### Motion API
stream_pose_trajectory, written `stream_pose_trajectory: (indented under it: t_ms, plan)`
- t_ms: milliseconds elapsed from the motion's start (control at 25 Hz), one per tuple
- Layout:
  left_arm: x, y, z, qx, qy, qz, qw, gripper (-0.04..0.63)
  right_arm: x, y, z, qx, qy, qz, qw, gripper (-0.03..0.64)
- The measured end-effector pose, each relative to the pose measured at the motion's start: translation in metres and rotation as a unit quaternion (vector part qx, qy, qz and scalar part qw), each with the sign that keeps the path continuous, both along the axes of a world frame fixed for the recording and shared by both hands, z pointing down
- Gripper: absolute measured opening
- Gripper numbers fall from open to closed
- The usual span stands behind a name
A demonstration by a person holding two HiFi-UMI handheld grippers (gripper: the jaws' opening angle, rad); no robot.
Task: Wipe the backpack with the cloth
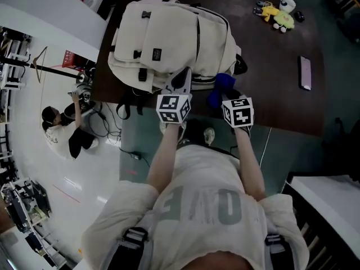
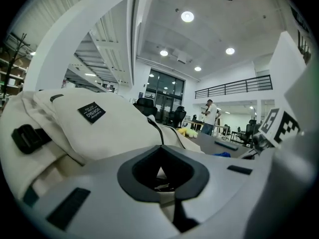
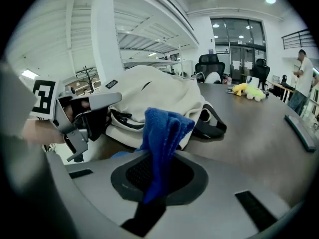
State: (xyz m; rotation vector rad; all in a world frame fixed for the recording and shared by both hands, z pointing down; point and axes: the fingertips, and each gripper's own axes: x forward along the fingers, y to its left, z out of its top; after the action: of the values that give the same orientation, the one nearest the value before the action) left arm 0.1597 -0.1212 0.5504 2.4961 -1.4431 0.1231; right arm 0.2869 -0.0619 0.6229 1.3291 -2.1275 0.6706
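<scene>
Over at the left end of the bench [image 1: 281,108], the backpack [image 1: 169,38] looks unwiped so far. Your left tool [image 1: 181,81] is pinched shut on its near edge, and your right tool [image 1: 227,93] clamps the blue cloth [image 3: 164,133]. Next you'll want to press the cloth on and sweep. The phone [image 1: 305,72] and toys [image 1: 275,16] sit clear, far right.

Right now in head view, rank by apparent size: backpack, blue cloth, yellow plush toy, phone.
1. backpack
2. yellow plush toy and blue cloth: look alike; the cloth is bunched and partly hidden
3. phone
</scene>
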Motion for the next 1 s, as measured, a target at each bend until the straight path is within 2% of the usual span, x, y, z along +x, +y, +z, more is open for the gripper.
stream_pose_trajectory:
  t_ms: [200,320,400,560,680,840,1000]
  plan:
    - [-0.004,-0.005,0.003,-0.021,0.028,0.001,0.9994,0.005,0.004,0.0,-0.001,-0.006,-0.001,0.012,1.0,0.038]
    - [-0.007,-0.005,-0.005,-0.021,0.038,-0.014,0.999,0.005,0.006,-0.002,-0.012,0.002,-0.008,0.006,1.0,0.038]
    - [0.004,-0.004,-0.024,-0.003,0.039,-0.007,0.9992,0.005,0.017,-0.013,-0.032,0.035,-0.01,0.012,0.999,0.038]
    - [0.054,-0.022,-0.061,0.051,0.007,0.06,0.9969,0.005,0.068,-0.058,-0.076,0.114,0.024,0.049,0.992,0.038]
    - [0.081,-0.048,-0.067,0.06,0.009,0.076,0.9953,0.005,0.101,-0.102,-0.092,0.146,0.055,0.057,0.986,0.038]
    - [0.103,-0.076,-0.059,0.045,0.017,0.068,0.9966,0.005,0.124,-0.169,-0.104,0.168,0.095,0.012,0.981,0.038]
    - [0.115,-0.092,-0.047,0.029,0.006,0.064,0.9975,0.005,0.124,-0.237,-0.097,0.167,0.129,-0.068,0.975,0.038]
